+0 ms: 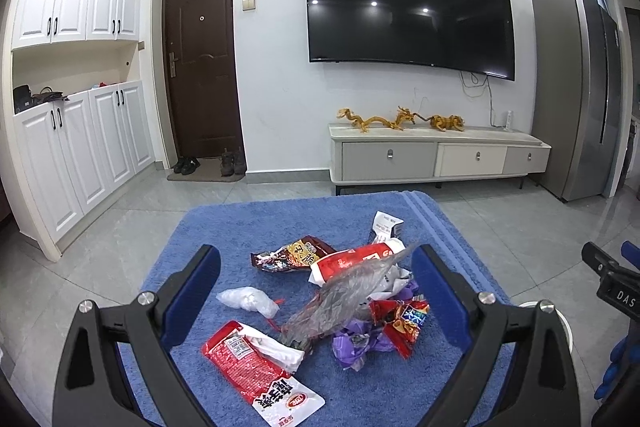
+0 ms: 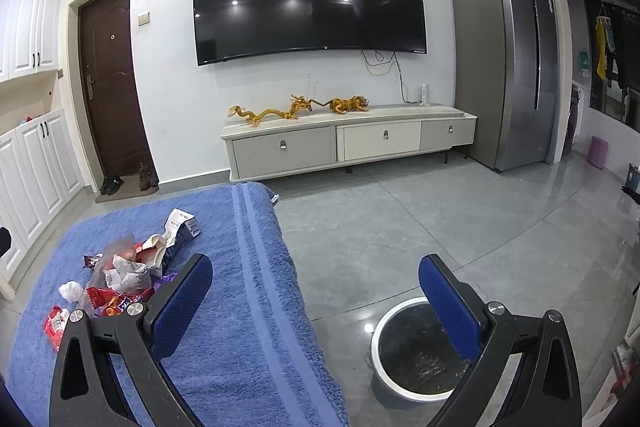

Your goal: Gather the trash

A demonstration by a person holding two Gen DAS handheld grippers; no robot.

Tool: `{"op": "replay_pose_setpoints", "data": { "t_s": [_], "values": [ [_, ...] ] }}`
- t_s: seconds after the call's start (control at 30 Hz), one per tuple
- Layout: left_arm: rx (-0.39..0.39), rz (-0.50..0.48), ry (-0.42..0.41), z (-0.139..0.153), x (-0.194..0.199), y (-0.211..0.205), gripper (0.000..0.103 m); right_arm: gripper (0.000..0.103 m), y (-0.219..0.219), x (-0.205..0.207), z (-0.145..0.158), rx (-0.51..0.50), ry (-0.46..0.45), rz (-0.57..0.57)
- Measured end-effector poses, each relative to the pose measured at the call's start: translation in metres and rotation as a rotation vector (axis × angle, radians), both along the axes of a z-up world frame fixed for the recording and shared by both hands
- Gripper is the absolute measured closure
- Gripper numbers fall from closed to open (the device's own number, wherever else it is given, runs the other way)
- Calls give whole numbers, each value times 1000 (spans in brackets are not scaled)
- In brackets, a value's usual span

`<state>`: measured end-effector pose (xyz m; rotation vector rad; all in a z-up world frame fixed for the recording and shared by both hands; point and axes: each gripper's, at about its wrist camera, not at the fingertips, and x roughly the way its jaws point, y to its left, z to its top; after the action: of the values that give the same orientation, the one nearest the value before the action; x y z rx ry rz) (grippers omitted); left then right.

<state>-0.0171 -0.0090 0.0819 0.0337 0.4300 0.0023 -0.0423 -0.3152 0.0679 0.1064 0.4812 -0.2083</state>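
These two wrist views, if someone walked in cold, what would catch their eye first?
First the heap of crumpled snack wrappers in the middle of the blue towel, framed by the open left gripper. Next the big black television on the white wall above a low cabinet with golden animal figures. In the right wrist view, a white-rimmed trash bin stands on the grey floor beside the towel, under the open right gripper.

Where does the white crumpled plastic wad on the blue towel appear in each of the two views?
Left wrist view: the white plastic wad lies centre-left on the blue towel, left of the trash pile.
Right wrist view: white plastic wad sits at far left, at the pile's near-left edge.
Shared landmark: the red snack wrapper lies just nearer the camera than the wad.
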Motion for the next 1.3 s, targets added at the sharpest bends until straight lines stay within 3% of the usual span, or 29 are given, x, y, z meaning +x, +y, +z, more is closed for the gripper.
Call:
{"op": "replay_pose_setpoints", "data": {
  "t_s": [0.87, 1.13, 1.3],
  "values": [
    [-60, -16, 63, -24, 31, 15, 6, 0, 11, 23, -12, 0, 17, 18],
    [-58, 15, 99, -39, 39, 30, 6, 0, 28, 40, -23, 18, 47, 99],
    [-70, 64, 144, -53, 39, 61, 6, 0, 46, 57, -37, 80, 94, 225]
  ]
}}
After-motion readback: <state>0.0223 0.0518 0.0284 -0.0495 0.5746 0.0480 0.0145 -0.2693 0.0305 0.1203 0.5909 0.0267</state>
